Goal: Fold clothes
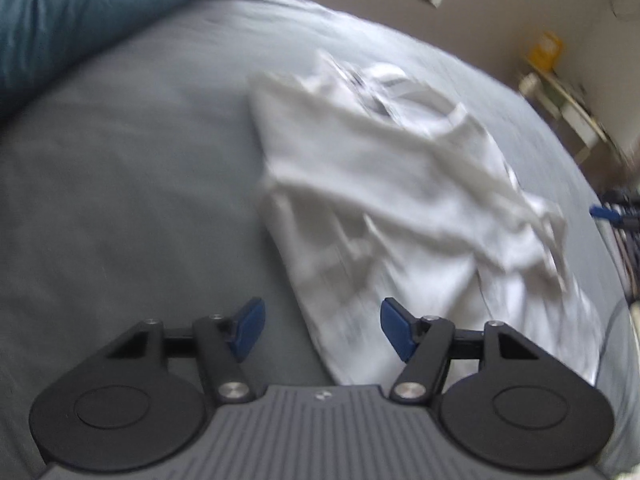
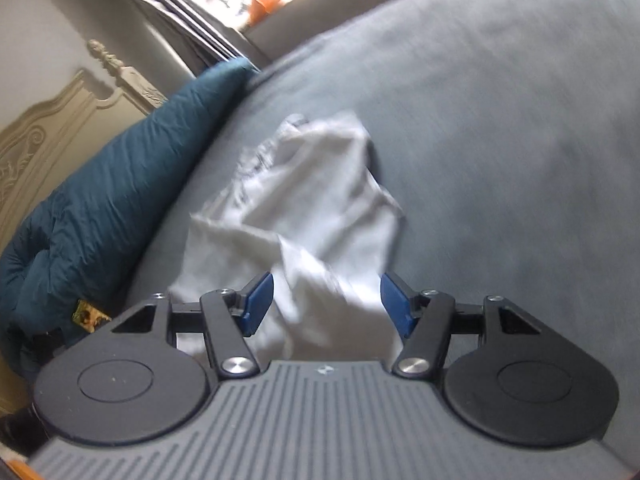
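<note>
Grey bedsheet (image 1: 120, 200) fills most of both views; the bed is the working surface. A teal pillow or duvet (image 1: 72, 20) is seen at upper left of the left wrist view, and again along the left side of the right wrist view (image 2: 100, 208). A carved cream headboard (image 2: 52, 132) is seen behind it at far left. A bright window area is seen at top centre of the right wrist view, with an orange object (image 2: 266, 0) on the sill; what it is cannot be told. A pale shelf or table (image 1: 568, 108) with a yellow item (image 1: 546, 50) is seen at upper right of the left wrist view, blurred.

White garment (image 1: 400, 184) is laid crumpled on the sheet, centre to right of the left wrist view, with dark print visible near its upper edge. In the right wrist view the same garment (image 2: 304, 208) is seen at centre, bunched and running down to the bottom of the gap between the fingers. Both frames are motion-blurred, so folds cannot be read in detail.

Left gripper (image 1: 322, 330): jaws are parted, blue pads (image 1: 250, 328) clear of cloth; the lower corner of the garment is seen between them but is not pinched. Released.

Right gripper (image 2: 326, 306): jaws are parted, blue pads (image 2: 258, 304) apart with white cloth seen in the gap. No pinch is seen; the cloth lies loose. Released.

Part of the other gripper (image 1: 612, 212) is seen at the right edge of the left wrist view.
</note>
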### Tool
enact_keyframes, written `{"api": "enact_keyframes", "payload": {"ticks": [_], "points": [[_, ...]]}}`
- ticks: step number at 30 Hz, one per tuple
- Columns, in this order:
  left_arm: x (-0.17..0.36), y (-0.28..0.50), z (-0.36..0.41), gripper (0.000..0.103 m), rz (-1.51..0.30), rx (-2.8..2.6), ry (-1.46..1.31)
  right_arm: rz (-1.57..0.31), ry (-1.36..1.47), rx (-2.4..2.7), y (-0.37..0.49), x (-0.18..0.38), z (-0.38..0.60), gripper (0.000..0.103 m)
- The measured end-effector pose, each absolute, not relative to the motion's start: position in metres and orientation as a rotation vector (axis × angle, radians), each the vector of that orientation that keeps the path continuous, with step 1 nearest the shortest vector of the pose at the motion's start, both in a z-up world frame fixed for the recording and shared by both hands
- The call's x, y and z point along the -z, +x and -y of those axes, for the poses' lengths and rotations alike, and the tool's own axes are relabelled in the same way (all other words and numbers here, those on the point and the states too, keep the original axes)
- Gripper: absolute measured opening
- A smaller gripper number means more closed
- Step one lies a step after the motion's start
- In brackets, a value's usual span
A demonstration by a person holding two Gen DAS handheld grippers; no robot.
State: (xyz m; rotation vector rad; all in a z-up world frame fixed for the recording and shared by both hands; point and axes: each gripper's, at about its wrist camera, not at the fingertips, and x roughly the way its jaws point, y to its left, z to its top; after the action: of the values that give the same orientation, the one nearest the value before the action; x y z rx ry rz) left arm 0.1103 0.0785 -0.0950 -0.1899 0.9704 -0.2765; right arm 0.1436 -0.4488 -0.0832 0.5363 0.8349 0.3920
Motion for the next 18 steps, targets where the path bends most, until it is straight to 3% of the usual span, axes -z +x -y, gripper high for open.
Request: {"api": "enact_keyframes", "payload": {"ticks": [4,7,12,18], "points": [[0.08,0.164,-0.082,0.065,-0.862,0.223,-0.245,-0.799,0.493,-0.457,0.191,0.071,0.413,0.059],[0.07,0.219,-0.076,0.074,-0.783,0.235,-0.291,-0.811,0.435,-0.503,0.234,0.067,0.374,0.058],[0.069,0.314,-0.045,0.074,-0.748,0.24,-0.266,-0.86,0.194,-0.483,0.309,0.073,0.293,0.055],[0.094,0.405,-0.024,0.074,-0.804,0.207,-0.286,-0.848,0.088,-0.369,0.391,0.098,0.244,0.029]]}}
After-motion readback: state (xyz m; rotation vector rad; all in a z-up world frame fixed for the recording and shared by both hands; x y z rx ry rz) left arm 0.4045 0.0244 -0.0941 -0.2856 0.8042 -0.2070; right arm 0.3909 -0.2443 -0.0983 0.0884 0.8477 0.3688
